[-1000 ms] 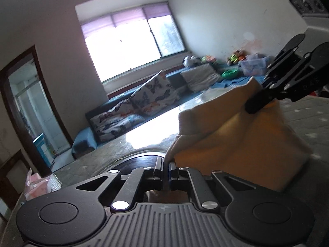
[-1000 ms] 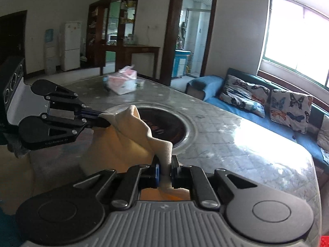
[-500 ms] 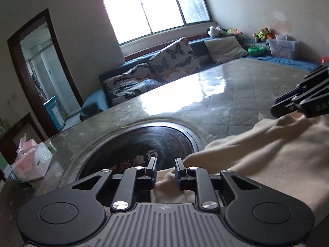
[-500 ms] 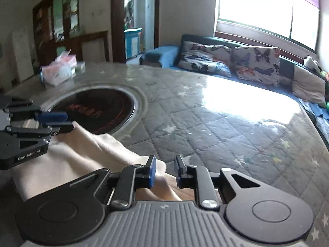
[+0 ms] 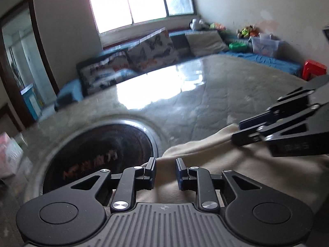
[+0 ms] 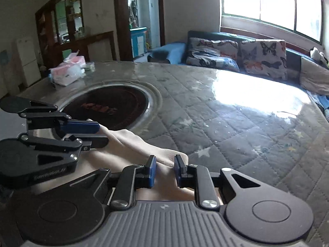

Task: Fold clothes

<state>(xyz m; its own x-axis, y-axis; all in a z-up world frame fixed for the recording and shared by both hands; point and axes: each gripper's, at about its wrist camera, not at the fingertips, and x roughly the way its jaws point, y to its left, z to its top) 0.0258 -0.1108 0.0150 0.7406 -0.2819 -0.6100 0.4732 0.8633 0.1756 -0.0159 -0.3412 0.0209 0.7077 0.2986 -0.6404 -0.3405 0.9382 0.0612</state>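
Two grippers are being held with jaws apart over a cream cloth point(image 5: 216, 164) that is lying on the quilted table point(image 6: 236, 123), just beside the dark round hotplate point(image 6: 111, 107). Nothing is being gripped by the left gripper point(image 5: 165, 174) or the right gripper point(image 6: 164, 171).

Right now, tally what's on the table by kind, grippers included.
Grippers: 2, left gripper and right gripper, both open
Beige garment: 1
Tissue pack: 1
Round black inset: 1
Total: 5
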